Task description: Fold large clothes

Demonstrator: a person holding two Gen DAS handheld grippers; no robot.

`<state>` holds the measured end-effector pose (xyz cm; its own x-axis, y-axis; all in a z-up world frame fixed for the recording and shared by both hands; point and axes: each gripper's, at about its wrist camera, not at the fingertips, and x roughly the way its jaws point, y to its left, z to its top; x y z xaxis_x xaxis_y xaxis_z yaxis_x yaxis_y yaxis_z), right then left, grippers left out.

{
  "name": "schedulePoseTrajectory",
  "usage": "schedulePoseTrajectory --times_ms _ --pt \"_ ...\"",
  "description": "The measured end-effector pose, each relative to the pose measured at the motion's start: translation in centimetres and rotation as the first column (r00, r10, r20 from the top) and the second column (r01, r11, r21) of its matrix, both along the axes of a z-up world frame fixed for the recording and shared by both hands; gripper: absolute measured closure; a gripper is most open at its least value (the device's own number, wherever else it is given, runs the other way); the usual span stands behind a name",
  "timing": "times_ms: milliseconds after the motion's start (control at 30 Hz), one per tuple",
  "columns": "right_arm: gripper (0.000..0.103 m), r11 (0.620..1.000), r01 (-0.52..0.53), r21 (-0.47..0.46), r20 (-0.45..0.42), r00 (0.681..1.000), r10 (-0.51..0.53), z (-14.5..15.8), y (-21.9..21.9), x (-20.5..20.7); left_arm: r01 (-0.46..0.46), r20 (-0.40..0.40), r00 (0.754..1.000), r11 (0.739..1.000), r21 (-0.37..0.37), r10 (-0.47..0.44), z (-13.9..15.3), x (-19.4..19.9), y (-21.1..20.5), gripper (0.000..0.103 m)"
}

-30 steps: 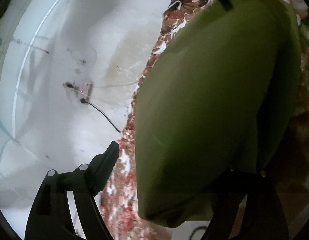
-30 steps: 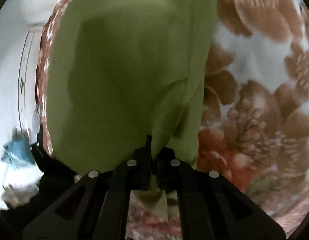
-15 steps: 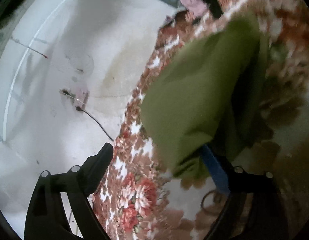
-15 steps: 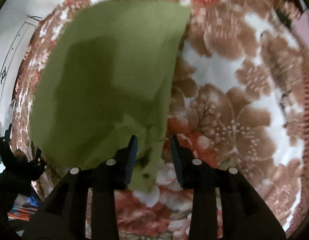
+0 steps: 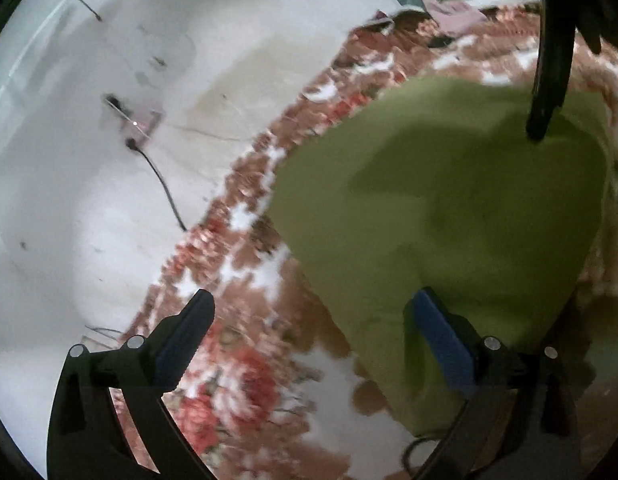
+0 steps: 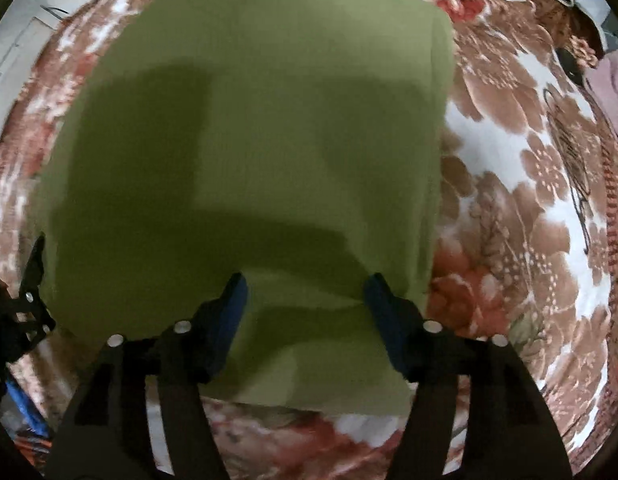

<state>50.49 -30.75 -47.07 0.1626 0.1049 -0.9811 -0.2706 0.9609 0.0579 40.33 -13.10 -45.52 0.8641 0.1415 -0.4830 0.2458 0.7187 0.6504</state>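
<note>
The green garment point(image 6: 245, 152) lies flat on the floral blanket point(image 6: 509, 208), near its edge by bare floor point(image 5: 109, 200). Left tongs point(image 5: 309, 320) and right tongs point(image 6: 305, 300) are opening wide, gripping nothing.

Bare pale floor point(image 5: 89, 220) lies open left of the floral blanket point(image 5: 237, 344) — only a black cable point(image 5: 165, 192) crosses it; right of the green garment point(image 6: 249, 140), blanket lies clear.
</note>
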Motion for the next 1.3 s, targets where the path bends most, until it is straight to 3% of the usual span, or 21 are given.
schedulePoseTrajectory --times_ms 133,300,400,500,567,667,767,833,1000,1167,1300 --pt "0.025 1.0 -0.002 0.004 -0.002 1.0 0.002 -1.9 -0.4 -0.1 -0.028 -0.058 0.998 0.998 -0.058 0.025 -2.1 0.3 1.7 0.005" --pt "0.021 1.0 0.013 0.009 -0.003 1.0 -0.013 -3.1 -1.4 0.0 -0.051 -0.119 0.992 0.991 -0.126 0.036 -2.5 1.2 2.6 0.005" --pt "0.025 1.0 0.029 0.006 -0.007 1.0 -0.029 -1.7 -2.4 -0.2 -0.067 -0.178 0.983 0.983 -0.171 0.036 -0.9 1.9 3.0 0.004" --pt "0.025 0.996 0.067 0.059 0.052 0.996 -0.07 2.1 -3.9 -0.1 -0.07 -0.155 0.987 0.975 -0.213 0.037 2.2 2.7 3.2 0.005" --pt "0.023 0.991 0.094 0.097 0.111 0.988 -0.104 4.9 -3.9 1.5 -0.093 -0.168 0.985 0.954 -0.284 0.046 4.2 4.2 3.2 0.005" --pt "0.011 0.985 0.105 0.14 0.181 0.975 -0.129 7.4 -2.9 5.8 -0.128 -0.193 0.98 0.904 -0.407 0.052 6.0 6.9 3.0 0.005" --pt "0.01 0.985 0.098 0.144 0.219 0.967 -0.129 7.1 -0.8 10.4 -0.168 -0.257 0.966 0.839 -0.518 0.034 5.6 9.5 2.5 0.005" --pt "0.01 0.988 0.1 0.119 0.232 0.965 -0.125 6.6 0.8 12.9 -0.174 -0.283 0.959 0.815 -0.553 0.012 4.9 10.4 2.0 0.005" --pt "0.008 0.996 0.087 -0.034 0.253 0.965 -0.075 1.8 1.4 17.9 -0.214 -0.412 0.911 0.808 -0.549 -0.039 0.3 12.1 1.3 0.006" --pt "0.005 0.996 0.056 -0.063 0.227 0.973 -0.04 -1.0 0.6 18.7 -0.237 -0.46 0.888 0.824 -0.514 -0.032 -2.1 12.8 1.2 0.004" --pt "0.005 0.996 0.027 -0.081 0.237 0.971 -0.007 -1.8 -0.4 19.0 -0.261 -0.499 0.865 0.811 -0.524 -0.044 -2.8 13.4 1.6 0.004"
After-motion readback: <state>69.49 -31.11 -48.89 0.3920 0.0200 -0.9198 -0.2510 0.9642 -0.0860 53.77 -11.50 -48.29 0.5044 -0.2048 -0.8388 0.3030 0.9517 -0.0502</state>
